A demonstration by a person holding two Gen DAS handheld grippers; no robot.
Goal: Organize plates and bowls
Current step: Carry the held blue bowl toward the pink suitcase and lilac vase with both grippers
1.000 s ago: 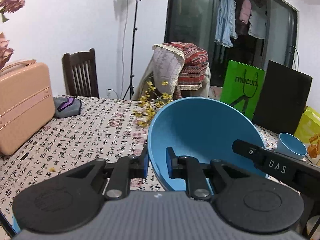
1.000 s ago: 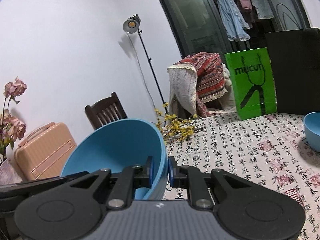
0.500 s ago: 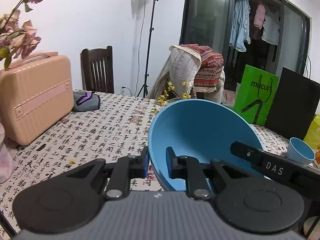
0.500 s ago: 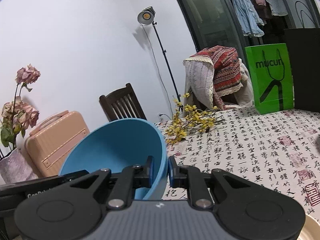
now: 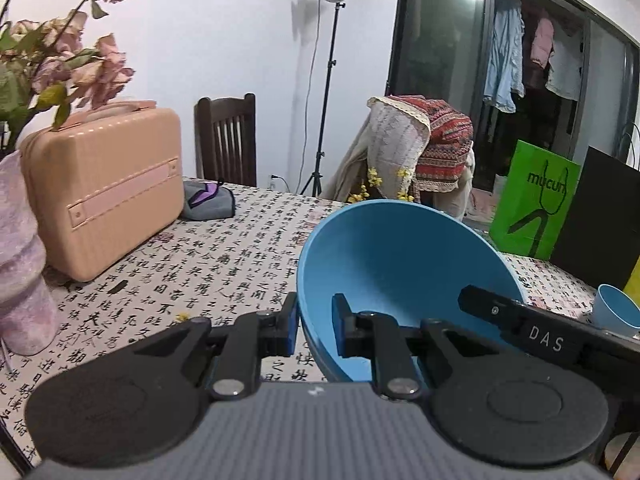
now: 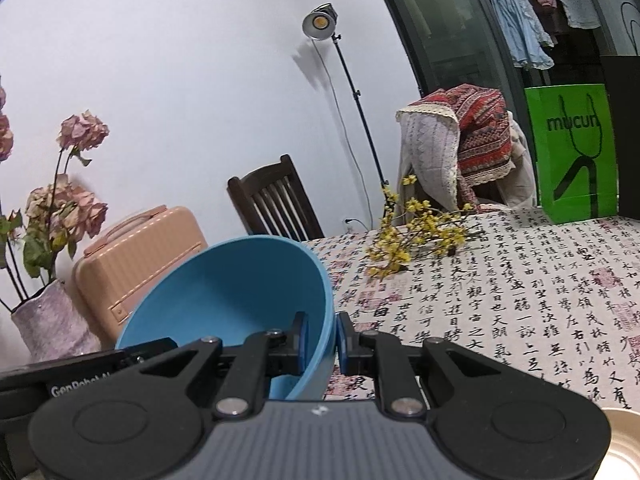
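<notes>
We hold the large round blue plastic bowl [image 5: 400, 264] off the tabletop [image 5: 224, 264] between our two tools, tipped so its hollow faces us. The left tool [image 5: 314, 330] is clamped on the bowl's rim at about 9 o'clock of the bowl, one blue pad outside the wall and one inside. The right tool [image 6: 321, 338] is clamped on the opposite rim, at about 3 o'clock, gripping the wall the same way.

Compared with a second ago, both views have swung leftward. In the left wrist view the peach hard-shell suitcase [image 5: 104, 188] now stands much larger at 9 o'clock, and a pale purple vase [image 5: 20, 264] of dried pink flowers [image 5: 84, 64] has come in at the left edge. The small blue cup [image 5: 614, 308] has slid to the right border at 3 o'clock. In the right wrist view the small blue bowl once at the right edge is gone, the yellow blossom sprigs [image 6: 412, 240] lie at 1 o'clock past the big bowl, and a cream plate's rim [image 6: 622, 448] has appeared at 5 o'clock. The grip on the bowl looks unchanged.
</notes>
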